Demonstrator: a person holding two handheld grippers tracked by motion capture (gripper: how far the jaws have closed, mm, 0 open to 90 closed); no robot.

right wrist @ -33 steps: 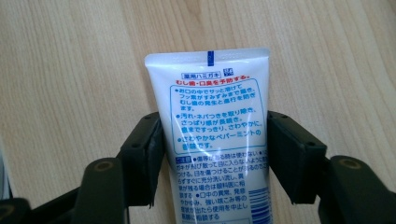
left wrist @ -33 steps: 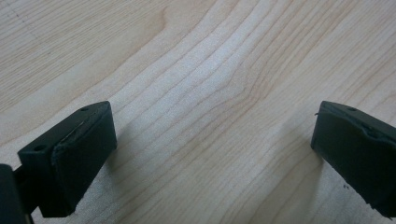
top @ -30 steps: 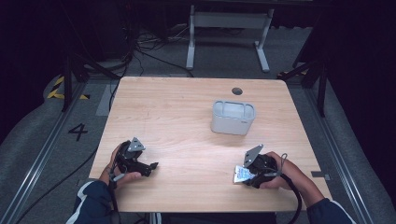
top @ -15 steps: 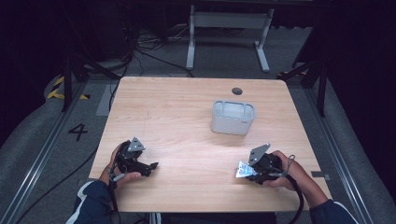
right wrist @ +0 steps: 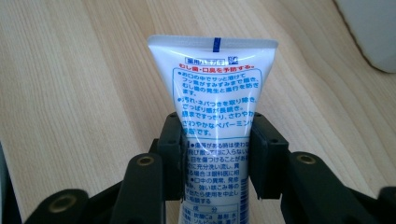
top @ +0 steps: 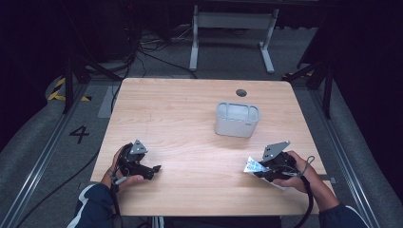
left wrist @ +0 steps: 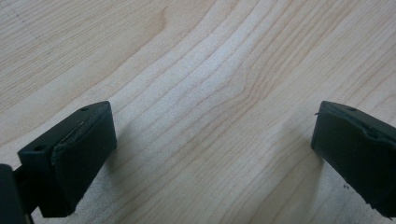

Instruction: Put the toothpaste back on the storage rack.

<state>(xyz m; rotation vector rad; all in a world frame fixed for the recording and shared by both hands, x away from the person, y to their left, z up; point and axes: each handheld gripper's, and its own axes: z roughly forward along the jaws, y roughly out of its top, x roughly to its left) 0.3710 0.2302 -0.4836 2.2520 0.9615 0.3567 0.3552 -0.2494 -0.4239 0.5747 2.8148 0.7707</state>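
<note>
Pinching a white tube (right wrist: 214,116) between its two black jaws, the right gripper (right wrist: 215,158) has just been closing, and the pads now press on both sides of the tube's body, about halfway along it. The tube carries blue and red printed text, and its flat crimped end, marked with a short blue line, points away from the gripper over the wood. From above, the same tube (top: 253,166) sticks out of the right gripper (top: 264,169) toward the middle of the table (top: 180,109), near the front right corner, with the person's right hand (top: 297,173) wrapped round the gripper body. Beyond it, farther back on the table and well apart from the tube, stands a pale grey open-topped container (top: 237,119). Over at the front left, the left gripper (top: 153,169) rests in the left hand (top: 119,168) close to the wood, its jaws spread wide with nothing but bare tabletop between them.
</note>
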